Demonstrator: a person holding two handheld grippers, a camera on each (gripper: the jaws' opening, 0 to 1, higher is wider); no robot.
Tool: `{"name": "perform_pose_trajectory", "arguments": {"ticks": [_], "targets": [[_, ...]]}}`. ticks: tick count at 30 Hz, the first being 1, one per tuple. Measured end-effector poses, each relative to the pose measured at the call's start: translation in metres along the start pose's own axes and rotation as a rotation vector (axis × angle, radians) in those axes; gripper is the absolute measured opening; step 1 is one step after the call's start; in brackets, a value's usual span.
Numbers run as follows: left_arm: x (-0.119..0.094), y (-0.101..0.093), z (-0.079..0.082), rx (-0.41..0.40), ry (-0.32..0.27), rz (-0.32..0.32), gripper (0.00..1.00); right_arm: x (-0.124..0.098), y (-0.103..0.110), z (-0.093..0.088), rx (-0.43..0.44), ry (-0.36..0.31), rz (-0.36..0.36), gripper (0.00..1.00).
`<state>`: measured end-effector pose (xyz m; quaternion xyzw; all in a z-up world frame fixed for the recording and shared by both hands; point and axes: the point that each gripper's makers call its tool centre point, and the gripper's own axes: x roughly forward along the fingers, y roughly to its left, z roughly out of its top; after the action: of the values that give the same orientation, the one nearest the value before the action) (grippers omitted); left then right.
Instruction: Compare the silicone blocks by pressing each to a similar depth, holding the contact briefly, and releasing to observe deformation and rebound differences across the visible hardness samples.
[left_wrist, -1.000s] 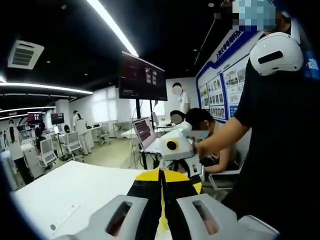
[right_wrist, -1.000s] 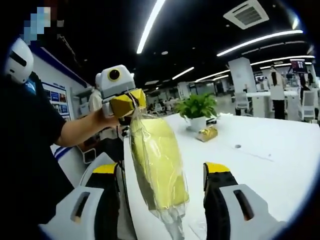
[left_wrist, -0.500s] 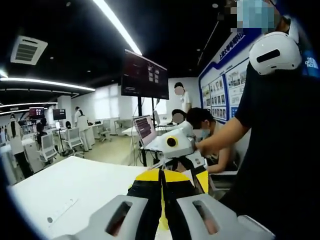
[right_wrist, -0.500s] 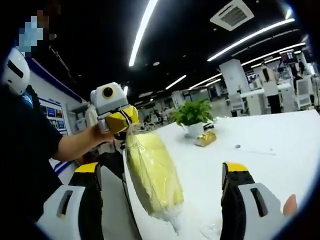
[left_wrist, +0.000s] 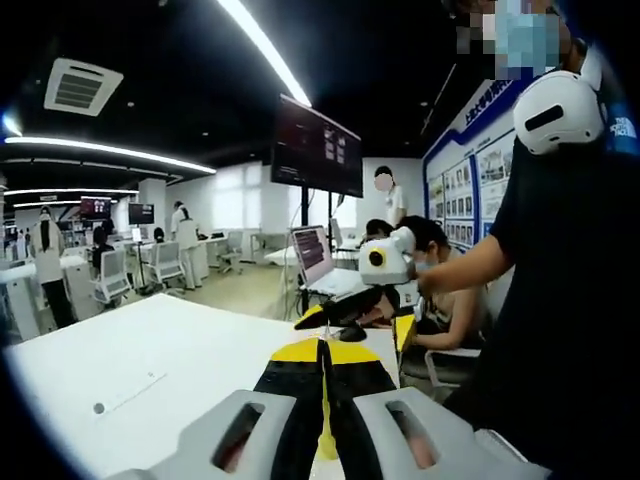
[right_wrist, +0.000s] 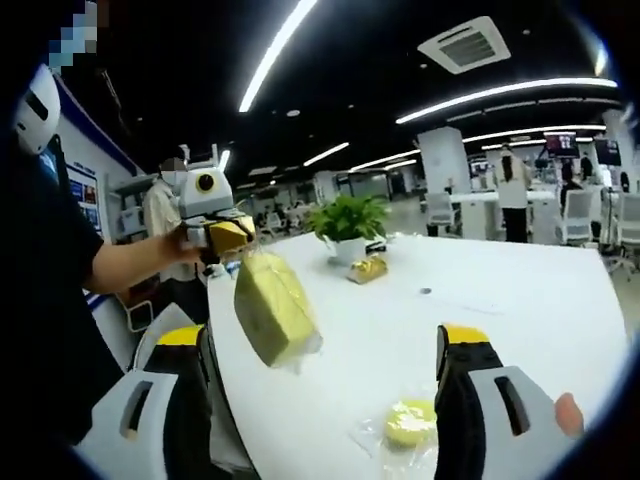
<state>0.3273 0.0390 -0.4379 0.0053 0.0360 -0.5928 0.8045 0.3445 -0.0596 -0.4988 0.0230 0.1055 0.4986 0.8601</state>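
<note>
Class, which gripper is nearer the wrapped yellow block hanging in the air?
Left. The left gripper pinches the yellow block by its wrapping; the right gripper is open below, apart from it.

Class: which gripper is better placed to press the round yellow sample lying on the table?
Right. The right gripper is open and the round sample lies between its jaws, while the left gripper is shut on the hanging bagged yellow block.

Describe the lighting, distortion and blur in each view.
Left gripper view: ceiling strip lights blown out and bowed by the fisheye; table evenly lit. Right gripper view: the bagged yellow block is soft-edged, held by the left gripper.
</note>
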Motion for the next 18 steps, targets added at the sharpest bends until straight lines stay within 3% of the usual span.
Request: {"name": "perform_pose_trajectory", "arguments": {"ticks": [4, 8, 12, 14, 18], "targets": [[-0.006, 0.005, -0.007, -0.018, 0.002, 0.035, 0.0, -0.026, -0.01, 0.0, 0.007, 0.001, -0.041, 0.83], [-0.009, 0.009, -0.016, -0.047, 0.018, 0.064, 0.0, -0.046, -0.017, -0.01, -0.021, 0.048, -0.093, 0.78], [-0.011, 0.012, -0.027, -0.078, 0.037, 0.09, 0.0, -0.062, -0.008, -0.023, 0.026, 0.066, -0.074, 0.76], [-0.011, 0.012, -0.035, -0.092, 0.045, 0.1, 0.0, -0.069, 0.0, -0.032, 0.06, 0.06, -0.053, 0.76], [-0.012, 0.015, -0.048, -0.139, 0.065, 0.119, 0.0, -0.085, 0.006, -0.067, 0.098, 0.142, -0.102, 0.75]]}}
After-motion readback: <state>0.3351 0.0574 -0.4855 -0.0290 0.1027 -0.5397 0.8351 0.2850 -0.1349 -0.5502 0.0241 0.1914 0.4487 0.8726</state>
